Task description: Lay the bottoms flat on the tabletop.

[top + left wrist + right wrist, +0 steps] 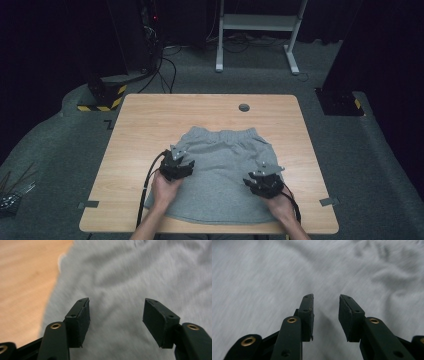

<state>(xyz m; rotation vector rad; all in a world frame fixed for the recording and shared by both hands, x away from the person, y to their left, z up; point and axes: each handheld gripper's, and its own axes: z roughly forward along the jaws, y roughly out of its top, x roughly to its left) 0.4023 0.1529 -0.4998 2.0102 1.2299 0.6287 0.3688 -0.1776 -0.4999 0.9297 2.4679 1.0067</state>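
We see the grey shorts [223, 170] flat on the table [140, 125], waistband far from us. Both the left tongs [176, 167] and right tongs [264, 182] hang open and empty, probably just above the cloth.

Grey carpet floor [380, 165], dark walls, white desk frame [257, 22] behind.
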